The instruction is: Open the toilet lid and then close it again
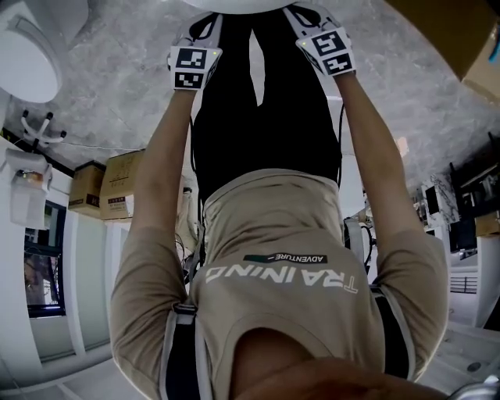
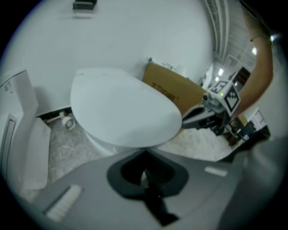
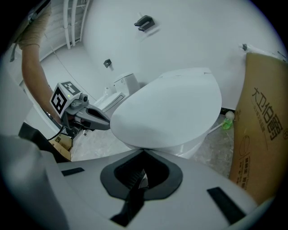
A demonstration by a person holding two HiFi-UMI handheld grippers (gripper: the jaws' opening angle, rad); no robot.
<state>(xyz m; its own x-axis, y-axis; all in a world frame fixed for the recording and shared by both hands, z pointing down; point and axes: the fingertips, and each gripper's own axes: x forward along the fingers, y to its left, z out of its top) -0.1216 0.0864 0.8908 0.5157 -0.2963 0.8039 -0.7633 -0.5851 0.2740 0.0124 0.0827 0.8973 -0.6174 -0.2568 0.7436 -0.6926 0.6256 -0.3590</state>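
Observation:
The white toilet lid (image 2: pixel 121 110) lies down flat on the bowl; it also fills the middle of the right gripper view (image 3: pixel 168 110), and only its front edge (image 1: pixel 234 5) shows in the head view. My left gripper (image 2: pixel 144 155) is shut, its tip at the lid's front rim on the left side. My right gripper (image 3: pixel 144 152) is shut too, its tip at the rim on the right side. Each gripper shows in the other's view, the left gripper (image 3: pixel 96 119) and the right gripper (image 2: pixel 195 119), both pointing in at the lid's edge. Whether either pinches the rim is hidden.
A tall cardboard box (image 3: pixel 263 130) leans against the wall right of the toilet, with a small green bottle (image 3: pixel 228 120) at its foot. A second white toilet (image 3: pixel 123 85) stands to the left. More cardboard boxes (image 1: pixel 109 183) sit behind the person on the grey marbled floor (image 1: pixel 117 86).

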